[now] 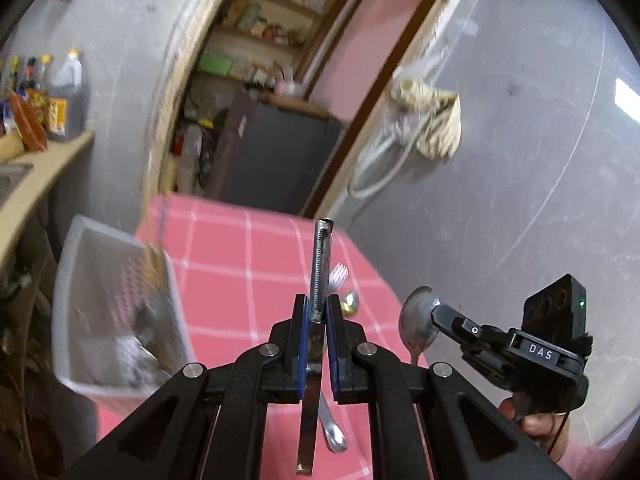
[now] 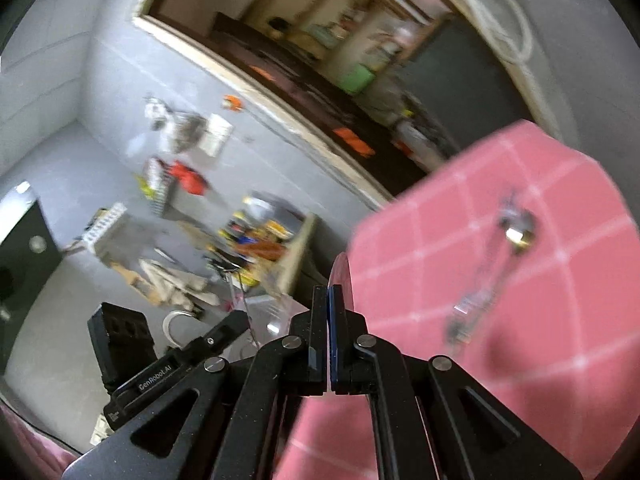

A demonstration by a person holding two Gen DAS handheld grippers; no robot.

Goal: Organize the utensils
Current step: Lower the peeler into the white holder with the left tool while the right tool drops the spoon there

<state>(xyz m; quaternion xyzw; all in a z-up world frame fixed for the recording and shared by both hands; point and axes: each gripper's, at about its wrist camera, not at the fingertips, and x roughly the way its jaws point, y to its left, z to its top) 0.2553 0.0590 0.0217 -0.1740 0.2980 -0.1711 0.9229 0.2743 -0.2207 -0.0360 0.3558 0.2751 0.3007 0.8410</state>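
My left gripper [image 1: 319, 312] is shut on a flat metal utensil with a toothed edge [image 1: 322, 256], which stands upright above the pink checked tablecloth [image 1: 224, 248]. To its right, my right gripper [image 1: 434, 314] is shut on the bowl of a steel spoon [image 1: 416, 322], whose handle hangs down. In the right wrist view that gripper [image 2: 328, 300] is closed, with the spoon's bowl [image 2: 340, 274] edge-on above the pads. The left gripper [image 2: 236, 322] shows at lower left. Another spoon's handle [image 1: 334, 434] and a small shiny piece [image 1: 350, 304] lie on the cloth.
A white plastic basket [image 1: 116, 304] holding some items sits at the table's left edge. A counter with bottles [image 1: 60, 96] stands far left, and a doorway [image 1: 272, 80] lies behind. Blurred utensils [image 2: 480, 292] lie on the cloth [image 2: 540, 320]. A hand [image 1: 540, 424] holds the right gripper.
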